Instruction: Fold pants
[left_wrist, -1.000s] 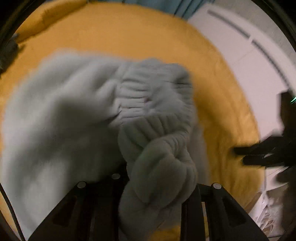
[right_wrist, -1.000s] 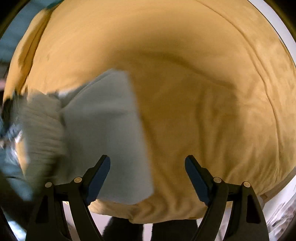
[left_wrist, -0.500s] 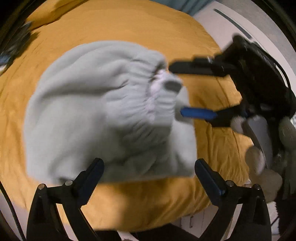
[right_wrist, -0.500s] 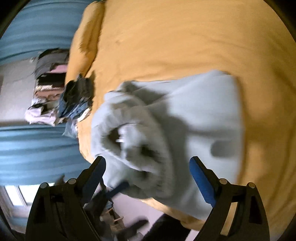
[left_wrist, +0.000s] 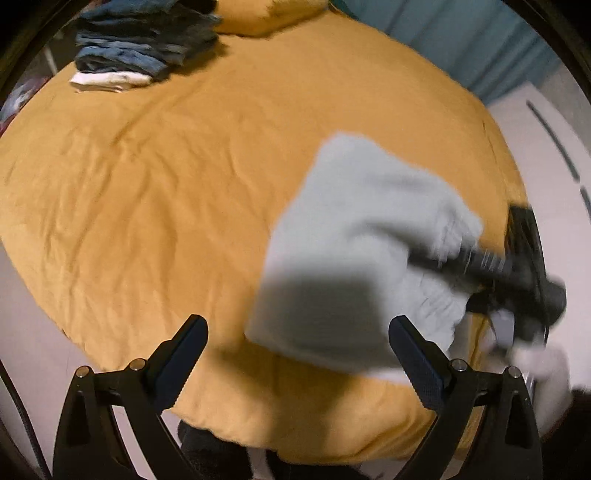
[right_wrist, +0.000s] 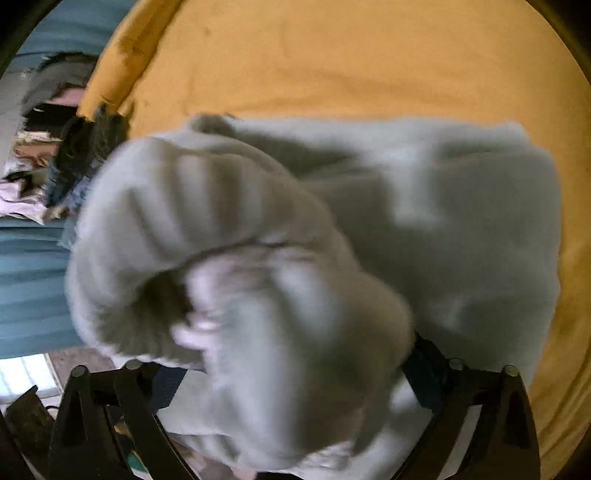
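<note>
Pale grey fleece pants (left_wrist: 354, 254) lie folded on the mustard-yellow bed cover (left_wrist: 155, 192), near the bed's right edge in the left wrist view. The left hand-held gripper (left_wrist: 297, 354) is released — its jaws stand wide apart over the cover with nothing between them, and it touches no cloth. The right hand-held gripper (right_wrist: 291, 373) is at the ribbed waistband end of the pants (right_wrist: 207, 229); its jaws have just been closing, and the bunched cloth fills the space between them. The picture is blurred, so I cannot tell if the pads already press on it. Far back on the bed rests a stack of folded clothes (left_wrist: 136, 51) — dark blue ones on top of a white one.
</note>
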